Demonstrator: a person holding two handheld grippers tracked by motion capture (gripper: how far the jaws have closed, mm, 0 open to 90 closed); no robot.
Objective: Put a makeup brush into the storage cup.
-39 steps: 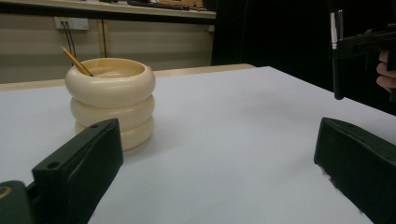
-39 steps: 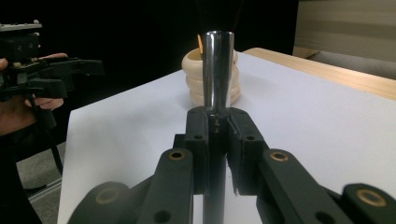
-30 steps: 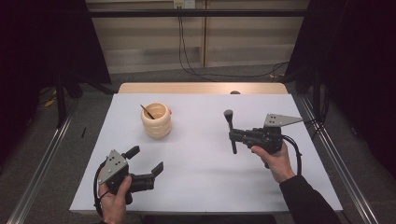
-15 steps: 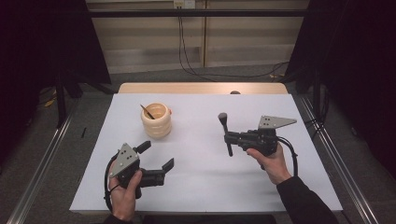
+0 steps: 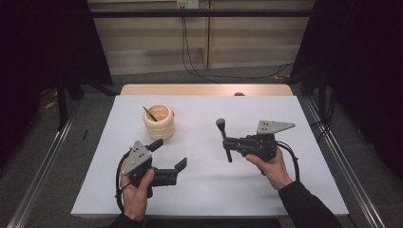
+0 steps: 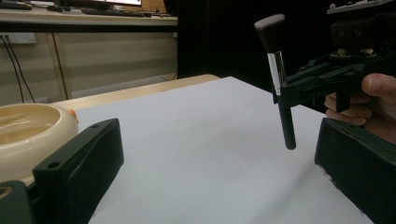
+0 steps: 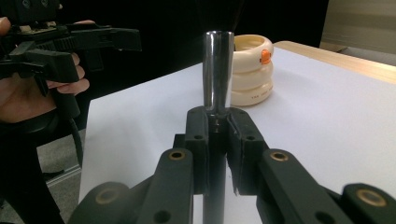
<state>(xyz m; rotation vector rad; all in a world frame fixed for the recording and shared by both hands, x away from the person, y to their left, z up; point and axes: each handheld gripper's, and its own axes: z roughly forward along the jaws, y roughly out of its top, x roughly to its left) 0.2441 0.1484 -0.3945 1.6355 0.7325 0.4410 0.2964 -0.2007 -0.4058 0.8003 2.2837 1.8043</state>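
The right gripper [image 5: 229, 142] has its jaws clamped on a makeup brush [image 5: 223, 137], held upright above the worktop [image 5: 285, 190], bristles up. The left gripper [image 5: 168, 159] hangs with jaws wide apart and empty. The cream holder [image 5: 158, 122], at ten o'clock from the brush and well apart, contains one thin dark stick [image 5: 150, 113]. I judge the brush picked up; placing it in the holder remains.
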